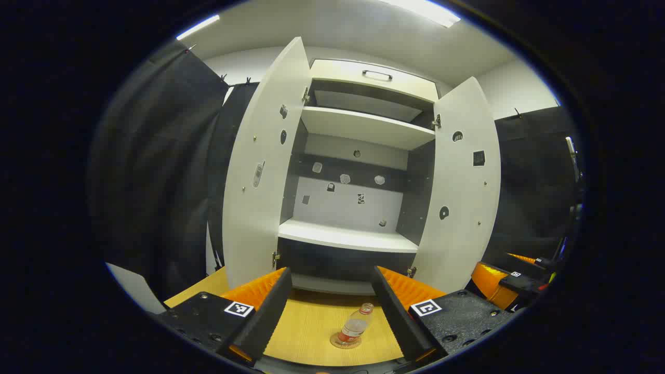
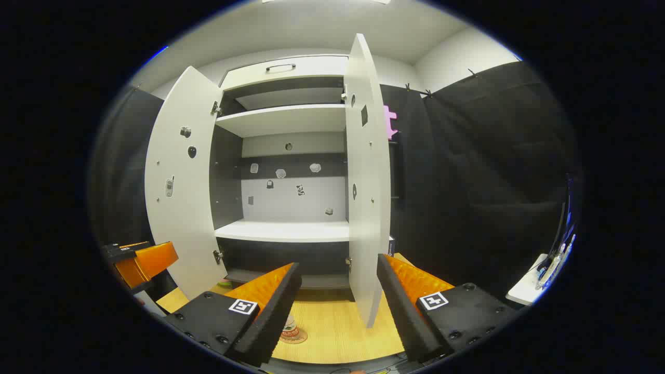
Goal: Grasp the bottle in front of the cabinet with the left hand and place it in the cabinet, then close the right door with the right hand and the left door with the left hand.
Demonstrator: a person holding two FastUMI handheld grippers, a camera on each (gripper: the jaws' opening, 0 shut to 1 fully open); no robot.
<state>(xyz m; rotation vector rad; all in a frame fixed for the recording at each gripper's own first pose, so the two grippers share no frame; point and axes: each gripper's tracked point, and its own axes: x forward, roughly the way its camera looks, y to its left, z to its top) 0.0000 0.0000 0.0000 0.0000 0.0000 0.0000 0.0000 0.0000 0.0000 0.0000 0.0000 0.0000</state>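
A small clear bottle point(image 1: 355, 325) with a red cap and red label stands on a round coaster on the wooden table, in front of the white cabinet point(image 1: 358, 171). Both cabinet doors stand wide: left door point(image 1: 265, 166), right door point(image 1: 462, 182). My left gripper point(image 1: 332, 296) is open above the table, the bottle lying between and beyond its fingers, untouched. In the right gripper view the right gripper point(image 2: 337, 291) is open, facing the edge of the right door point(image 2: 368, 176). The bottle point(image 2: 289, 328) peeks out behind its left finger.
The cabinet has a white middle shelf point(image 1: 345, 236), an upper shelf point(image 1: 366, 127) and a drawer with a handle point(image 1: 376, 74) on top. The other gripper point(image 1: 506, 283) shows at the right in the left gripper view. Black cloth walls flank the cabinet. A white side surface point(image 2: 530, 291) sits far right.
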